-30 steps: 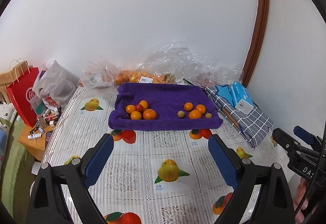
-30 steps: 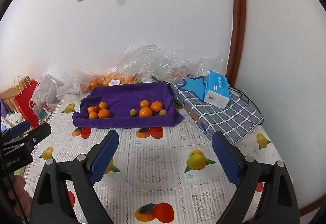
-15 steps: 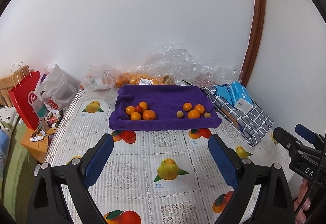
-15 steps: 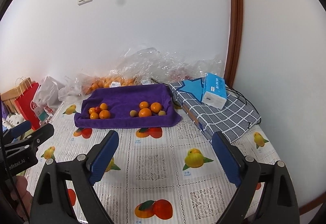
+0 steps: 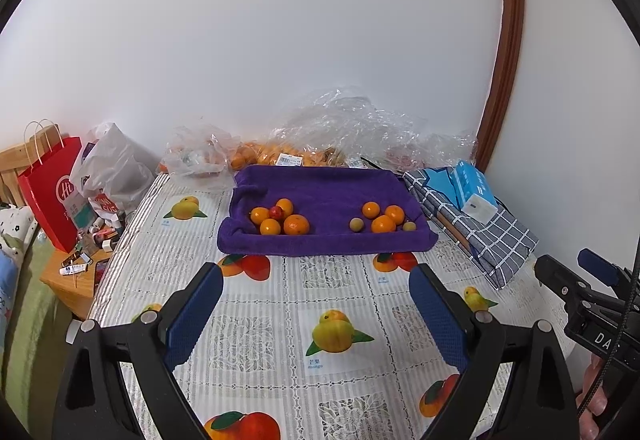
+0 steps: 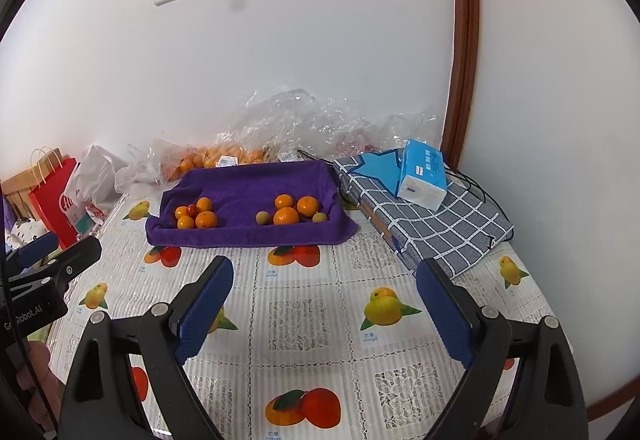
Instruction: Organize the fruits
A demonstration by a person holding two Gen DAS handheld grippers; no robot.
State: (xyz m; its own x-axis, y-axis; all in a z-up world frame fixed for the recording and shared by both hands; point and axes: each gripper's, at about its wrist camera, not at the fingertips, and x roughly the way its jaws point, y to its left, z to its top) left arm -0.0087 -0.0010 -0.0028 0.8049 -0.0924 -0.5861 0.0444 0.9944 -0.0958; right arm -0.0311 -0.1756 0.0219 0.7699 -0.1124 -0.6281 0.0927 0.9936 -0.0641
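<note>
A purple towel lies at the far side of the table. On its left is a cluster of oranges around a small red fruit. On its right are oranges and two small greenish fruits. My left gripper is open and empty, well short of the towel. My right gripper is open and empty too, also short of the towel.
Plastic bags with more oranges sit behind the towel by the wall. A checked cloth bundle with a blue tissue pack lies to the right. A red paper bag and small clutter stand off the table's left edge.
Both grippers have drawn back and risen slightly, so the towel and fruit look a little farther off. Nothing on the table has moved.
</note>
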